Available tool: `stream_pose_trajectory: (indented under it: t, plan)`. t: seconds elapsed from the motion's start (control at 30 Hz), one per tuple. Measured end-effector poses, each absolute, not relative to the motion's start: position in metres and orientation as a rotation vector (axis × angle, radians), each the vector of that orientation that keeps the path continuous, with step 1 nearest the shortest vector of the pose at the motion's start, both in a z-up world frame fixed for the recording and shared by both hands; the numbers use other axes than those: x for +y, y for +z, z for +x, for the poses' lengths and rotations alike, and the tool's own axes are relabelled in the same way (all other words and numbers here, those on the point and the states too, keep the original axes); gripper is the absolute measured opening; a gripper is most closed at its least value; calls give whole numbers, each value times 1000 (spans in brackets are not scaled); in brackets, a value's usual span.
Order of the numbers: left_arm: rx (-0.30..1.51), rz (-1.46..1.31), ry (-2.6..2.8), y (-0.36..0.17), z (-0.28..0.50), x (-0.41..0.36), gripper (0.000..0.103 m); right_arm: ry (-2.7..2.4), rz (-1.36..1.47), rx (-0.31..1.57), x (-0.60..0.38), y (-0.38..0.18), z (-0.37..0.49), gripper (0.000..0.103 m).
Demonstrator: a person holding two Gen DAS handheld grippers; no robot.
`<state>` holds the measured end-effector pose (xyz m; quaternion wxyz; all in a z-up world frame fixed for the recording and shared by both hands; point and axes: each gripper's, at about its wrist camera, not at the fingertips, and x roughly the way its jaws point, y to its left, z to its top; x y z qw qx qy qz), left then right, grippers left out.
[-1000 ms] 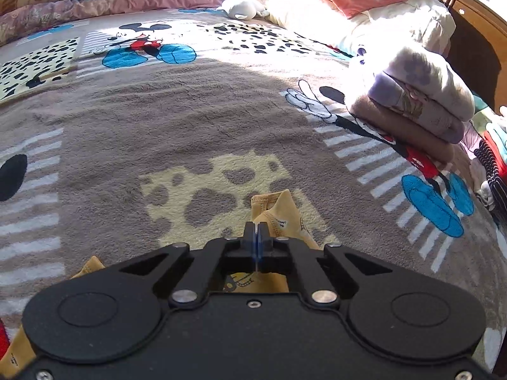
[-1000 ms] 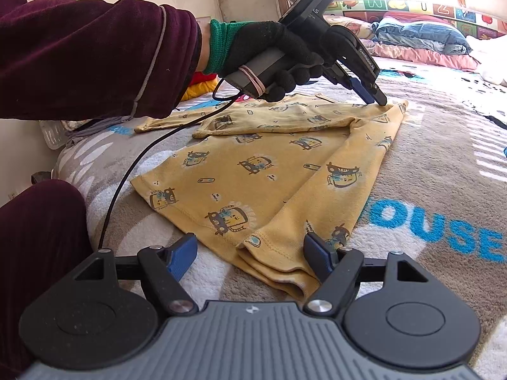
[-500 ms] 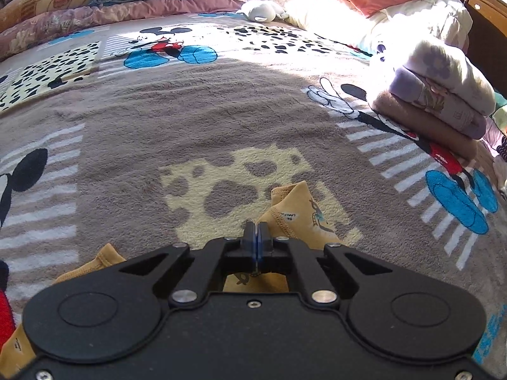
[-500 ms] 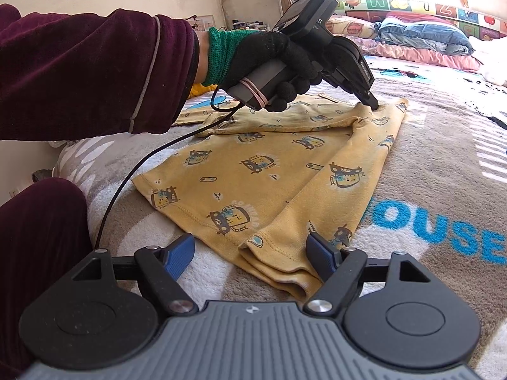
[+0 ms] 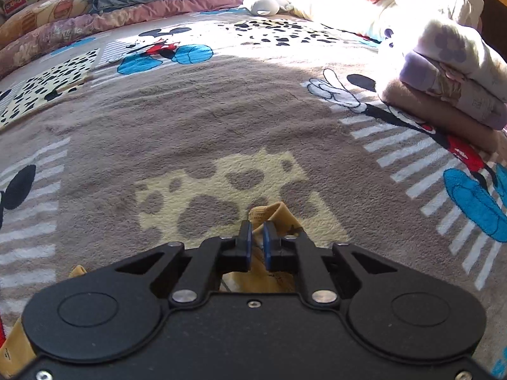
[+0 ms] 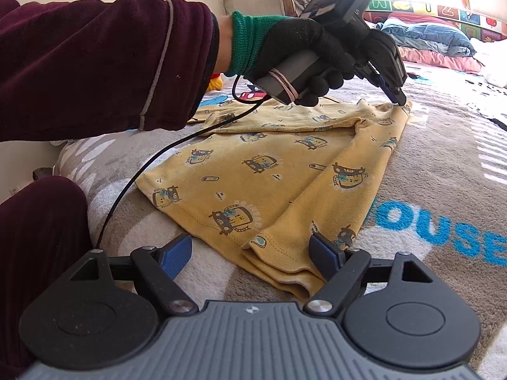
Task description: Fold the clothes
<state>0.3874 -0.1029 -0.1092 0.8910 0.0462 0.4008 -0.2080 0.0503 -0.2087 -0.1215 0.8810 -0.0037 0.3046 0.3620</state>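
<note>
Now | left tool (image 5: 257, 241): slightly parted over yellow shirt (image 6: 285, 171) collar | right tool (image 6: 252, 255): wide open at hem

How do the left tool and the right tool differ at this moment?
The left tool has a black body and its jaws stand slightly apart at the far corner of the yellow shirt. The right tool has a grey ribbed body, jaws wide open at the near hem. Both have blue pads.

Yellow shirt (image 6: 279, 174): thin matt knit cloth, printed. Blanket (image 5: 196, 126): fuzzy fleece. Left gripper (image 5: 257, 243) at 6 o'clock: matt black plastic, blue ribbed pads, shiny metal pins.
</note>
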Motion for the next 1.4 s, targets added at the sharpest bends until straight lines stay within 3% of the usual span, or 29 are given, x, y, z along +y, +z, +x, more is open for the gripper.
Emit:
stream_pose_trajectory:
  t: [0.4,0.6,0.97,1.1,1.17,1.4]
  plan:
    - [713,76,-515,-61,305,-91,15,759,-18,618,-208,-120,47,85]
    - [768,121,-675,-78,222,-100,13,744,-44,613,-206,-117,43,85]
    - [783,90,-631,-105,179,-109,13,713,-68,598,-203,-117,35,85]
    - [701,6,-576,-86,163,-84,16,709,-84,599,-202,-117,32,85]
    - [677,-44,-488,-77,153,-61,31,707,-87,594,-202,-115,28,85]
    - [646,-421,-45,-77,140,77,31,710,-25,559,-210,-104,24,84]
